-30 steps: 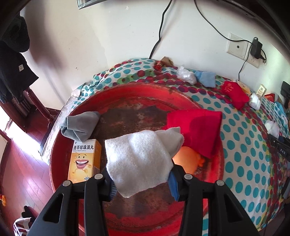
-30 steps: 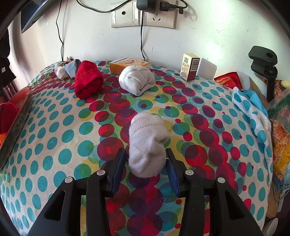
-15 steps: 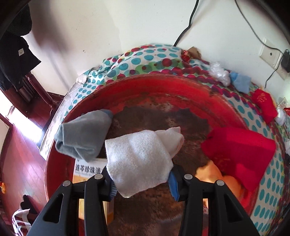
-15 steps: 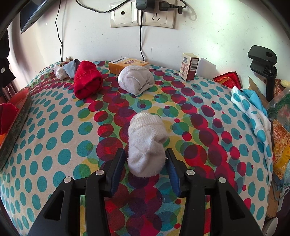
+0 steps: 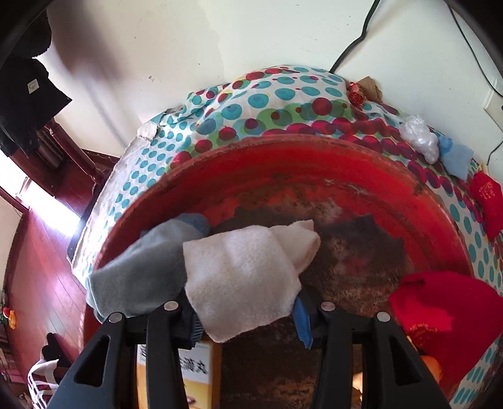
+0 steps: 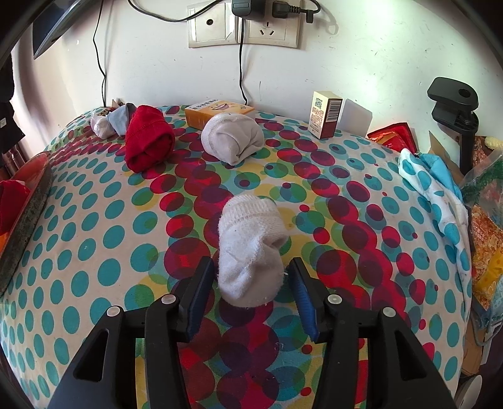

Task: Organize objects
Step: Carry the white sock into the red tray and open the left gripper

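In the left wrist view my left gripper [image 5: 245, 311] hangs over the red round tray [image 5: 314, 170]. Its jaws are opening, with a folded white sock [image 5: 242, 277] still caught between the pads. A grey sock [image 5: 141, 277] lies in the tray just left of it, a red cloth [image 5: 440, 314] lies at the right, and an orange box [image 5: 188, 371] shows under the fingers. In the right wrist view my right gripper [image 6: 250, 267] straddles a rolled white sock [image 6: 251, 248] that lies on the spotted tablecloth [image 6: 94, 251]. These jaws are opening too, with a small gap on each side of the sock.
Near the back wall lie a rolled red sock [image 6: 147, 141], a pale sock bundle [image 6: 232, 138], an orange box [image 6: 218, 110] and a small upright box [image 6: 325, 114]. Cables hang from the wall sockets [image 6: 245, 28]. A black clamp [image 6: 456, 103] and bags crowd the right edge. The tray's rim [image 6: 28, 207] is at the left.
The left gripper has carried the white sock leftwards and lower over the tray, close beside the grey sock. The right gripper's fingers have spread away from the rolled white sock, which stays on the cloth.
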Demonstrator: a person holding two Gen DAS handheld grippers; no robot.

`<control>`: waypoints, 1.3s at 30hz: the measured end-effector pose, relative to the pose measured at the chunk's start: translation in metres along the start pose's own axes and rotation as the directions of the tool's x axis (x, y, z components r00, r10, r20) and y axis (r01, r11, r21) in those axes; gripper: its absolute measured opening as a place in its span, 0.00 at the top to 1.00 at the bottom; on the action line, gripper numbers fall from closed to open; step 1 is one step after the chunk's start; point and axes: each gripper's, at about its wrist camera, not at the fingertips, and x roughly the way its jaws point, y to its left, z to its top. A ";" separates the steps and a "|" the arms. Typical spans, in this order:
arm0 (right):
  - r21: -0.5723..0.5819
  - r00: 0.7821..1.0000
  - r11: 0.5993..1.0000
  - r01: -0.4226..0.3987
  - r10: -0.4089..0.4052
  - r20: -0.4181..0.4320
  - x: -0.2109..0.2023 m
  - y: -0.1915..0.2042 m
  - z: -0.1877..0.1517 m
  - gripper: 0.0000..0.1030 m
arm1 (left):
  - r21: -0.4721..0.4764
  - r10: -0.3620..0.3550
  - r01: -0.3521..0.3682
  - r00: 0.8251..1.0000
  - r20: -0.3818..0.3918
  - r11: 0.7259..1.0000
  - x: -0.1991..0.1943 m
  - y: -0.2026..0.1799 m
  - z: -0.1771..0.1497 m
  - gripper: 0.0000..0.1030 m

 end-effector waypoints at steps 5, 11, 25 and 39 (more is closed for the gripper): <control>0.008 1.000 1.000 0.003 -0.003 -0.002 0.000 0.000 0.000 0.51 | -0.018 0.010 -0.010 1.000 -0.005 1.000 0.006 0.010 0.006 0.54; 0.012 1.000 1.000 0.009 -0.009 -0.003 0.001 0.000 0.000 0.49 | -0.008 0.010 -0.010 1.000 -0.002 1.000 0.007 0.010 0.011 0.53; 0.015 1.000 1.000 0.011 -0.011 -0.005 0.002 0.000 0.001 0.44 | -0.040 -0.063 0.063 0.998 -0.002 0.997 -0.005 0.009 0.005 0.42; 0.018 1.000 1.000 0.013 -0.013 -0.006 0.003 -0.002 0.001 0.41 | 0.014 -0.034 0.033 0.998 0.060 0.999 -0.039 0.003 -0.019 0.41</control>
